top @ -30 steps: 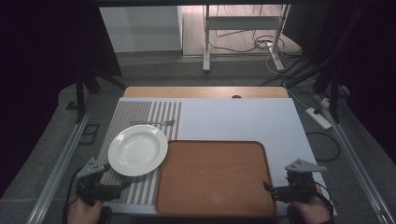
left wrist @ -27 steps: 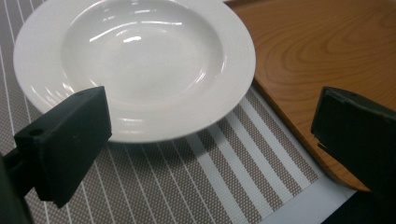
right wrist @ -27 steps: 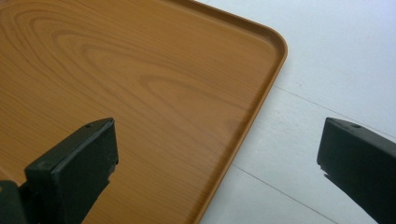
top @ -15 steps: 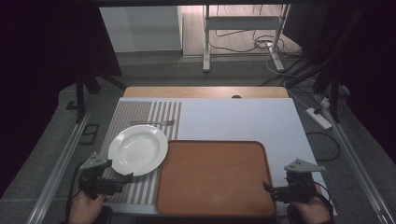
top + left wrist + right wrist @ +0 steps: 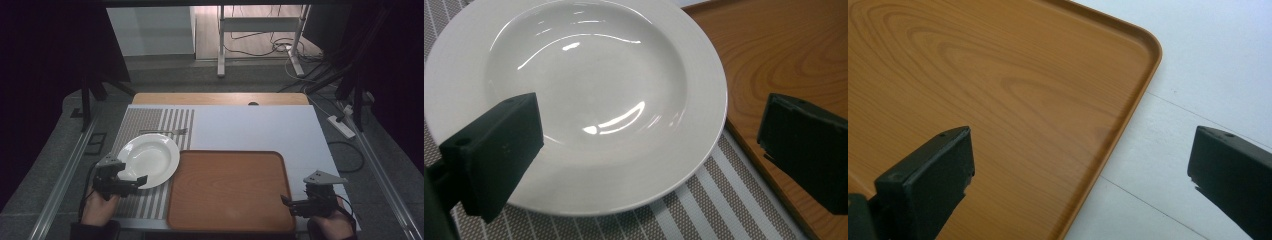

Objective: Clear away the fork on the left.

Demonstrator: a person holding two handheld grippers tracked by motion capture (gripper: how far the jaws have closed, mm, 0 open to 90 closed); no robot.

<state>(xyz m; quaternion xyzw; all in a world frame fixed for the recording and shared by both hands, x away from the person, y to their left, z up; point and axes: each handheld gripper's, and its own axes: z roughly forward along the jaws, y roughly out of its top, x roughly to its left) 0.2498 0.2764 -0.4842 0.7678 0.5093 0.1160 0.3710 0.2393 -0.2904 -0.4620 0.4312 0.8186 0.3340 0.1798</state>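
A white deep plate (image 5: 149,159) (image 5: 584,95) lies on a striped placemat (image 5: 150,120) at the left. A wooden tray (image 5: 230,190) (image 5: 998,100) sits to its right, with nothing on it. A fork (image 5: 165,131) lies on the mat beyond the plate. My left gripper (image 5: 136,181) (image 5: 649,150) is open, jaws wide apart over the plate's near rim. My right gripper (image 5: 286,202) (image 5: 1083,175) is open too, straddling the tray's right edge near its far right corner.
A white sheet (image 5: 260,127) covers the table right of the mat. The table's wooden far edge (image 5: 220,98) shows behind it. A power strip (image 5: 341,126) and cables lie on the floor at the right. Metal rails run along both sides.
My left gripper has moved forward and right, from the mat's near left corner to the plate's near rim. The right gripper has stayed put.
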